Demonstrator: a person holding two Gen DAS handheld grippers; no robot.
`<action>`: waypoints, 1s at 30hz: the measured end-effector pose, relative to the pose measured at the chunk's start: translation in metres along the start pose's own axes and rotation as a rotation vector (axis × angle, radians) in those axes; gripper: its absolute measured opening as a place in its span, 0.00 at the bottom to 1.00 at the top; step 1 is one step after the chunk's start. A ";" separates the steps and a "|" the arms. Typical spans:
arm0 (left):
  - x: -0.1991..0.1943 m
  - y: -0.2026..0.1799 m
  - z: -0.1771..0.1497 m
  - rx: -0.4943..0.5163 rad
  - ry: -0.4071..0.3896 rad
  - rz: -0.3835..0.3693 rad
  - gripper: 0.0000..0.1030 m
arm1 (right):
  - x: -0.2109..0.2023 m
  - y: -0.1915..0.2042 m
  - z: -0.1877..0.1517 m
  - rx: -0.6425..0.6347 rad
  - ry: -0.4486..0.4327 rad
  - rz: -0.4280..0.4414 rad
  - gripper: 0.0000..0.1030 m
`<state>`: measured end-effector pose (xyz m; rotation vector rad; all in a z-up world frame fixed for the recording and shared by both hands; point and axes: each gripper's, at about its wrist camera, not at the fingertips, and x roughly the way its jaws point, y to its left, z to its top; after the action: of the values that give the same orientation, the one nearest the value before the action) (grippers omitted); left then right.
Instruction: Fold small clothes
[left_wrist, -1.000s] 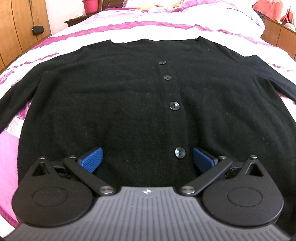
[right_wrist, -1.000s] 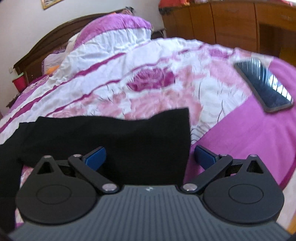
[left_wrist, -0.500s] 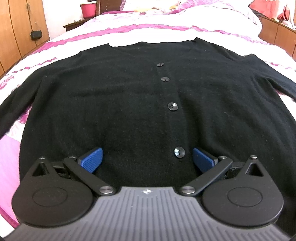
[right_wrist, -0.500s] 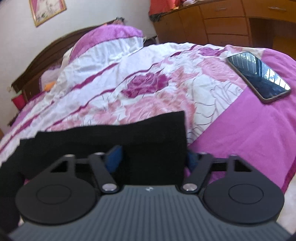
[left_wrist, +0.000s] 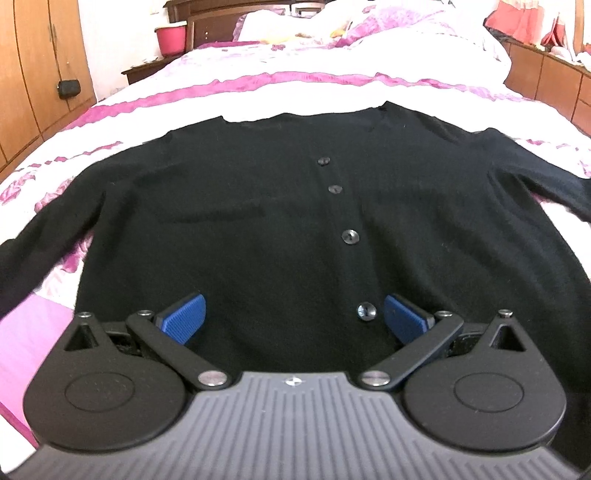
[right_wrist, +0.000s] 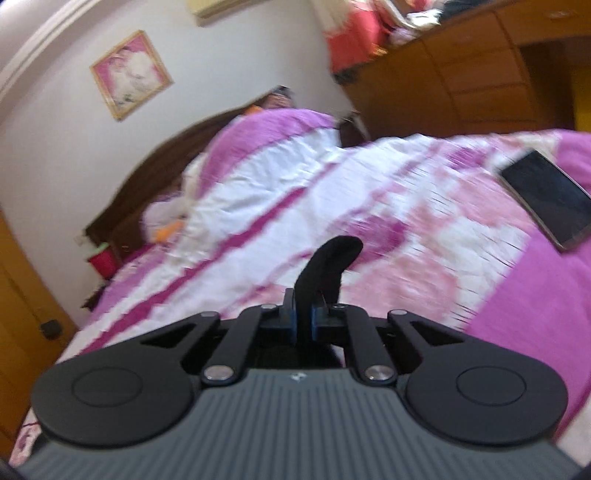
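- Two tools were in view: the left tool (left_wrist: 293, 314) hung wide open over the black cardigan (left_wrist: 258, 229) on the bed (left_wrist: 295, 88).
- The right tool (right_wrist: 303, 325) was clamped on the cardigan's sleeve (right_wrist: 328, 266).

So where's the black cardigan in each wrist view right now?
Left wrist: the cardigan lies flat, buttons up, filling the middle, under the open left gripper.
Right wrist: only a pinched strip of its fabric pokes up at centre from the shut right gripper.
Shared landmark: the red bucket beside the headboard.

Black cardigan (left_wrist: 258, 229) lies flat between left gripper's (left_wrist: 295, 317) spread fingers (left_wrist: 183, 318)
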<state>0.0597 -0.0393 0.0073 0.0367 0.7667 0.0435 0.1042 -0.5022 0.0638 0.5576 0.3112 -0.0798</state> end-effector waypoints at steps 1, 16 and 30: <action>-0.002 0.002 0.000 -0.001 -0.004 -0.001 1.00 | 0.000 0.010 0.002 -0.007 -0.004 0.018 0.09; -0.009 0.057 0.000 -0.097 -0.001 0.041 1.00 | 0.009 0.136 0.006 -0.056 -0.001 0.278 0.09; -0.009 0.105 -0.005 -0.172 -0.023 0.087 1.00 | 0.021 0.272 -0.037 -0.202 0.063 0.490 0.09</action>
<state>0.0468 0.0646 0.0150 -0.0927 0.7358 0.1912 0.1571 -0.2518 0.1660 0.4234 0.2330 0.4386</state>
